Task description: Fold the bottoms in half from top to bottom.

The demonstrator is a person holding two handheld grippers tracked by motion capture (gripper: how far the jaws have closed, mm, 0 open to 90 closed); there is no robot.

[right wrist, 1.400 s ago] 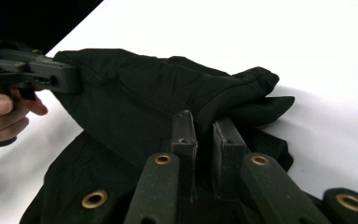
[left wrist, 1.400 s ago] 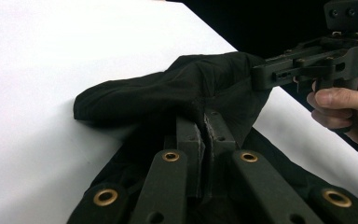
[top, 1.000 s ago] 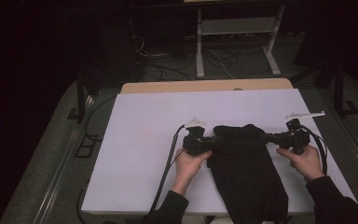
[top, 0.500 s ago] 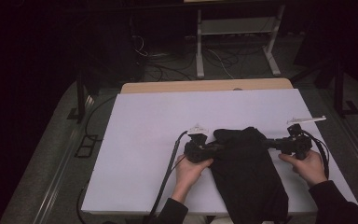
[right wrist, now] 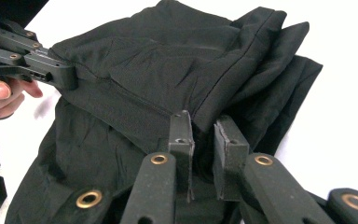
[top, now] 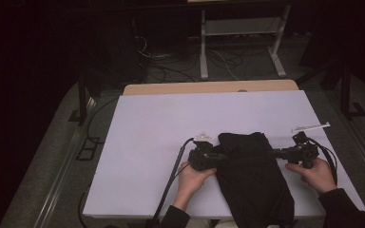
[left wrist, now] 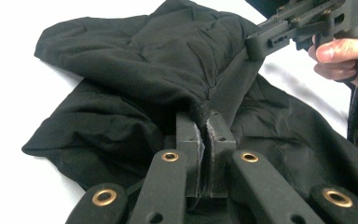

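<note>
A black garment (top: 252, 180) lies folded on the white table (top: 142, 137), and its lower part hangs over the near edge. My left gripper (top: 221, 154) lies at the folded top's left side. In the left gripper view its jaws (left wrist: 204, 119) are shut on a bunched edge of the garment (left wrist: 135, 60). My right gripper (top: 273, 153) meets the garment from the right. Its jaws (right wrist: 204, 123) have just been opening: a gap shows between them, and a fold of the garment (right wrist: 168, 60) sits loosely in it. Each gripper view shows the other gripper's tip on the cloth (left wrist: 256, 44) (right wrist: 67, 74).
A wooden strip (top: 209, 87) runs along the table's far edge. On the dark floor beyond it stand a white metal frame (top: 240, 42) and loose cables (top: 171, 61). The left gripper's cable (top: 171, 175) trails off the near edge. Bare white tabletop spreads to the left and behind the garment.
Both grippers have drifted slightly toward the person, drawing the garment's folded top with them. The garment keeps its shape.
</note>
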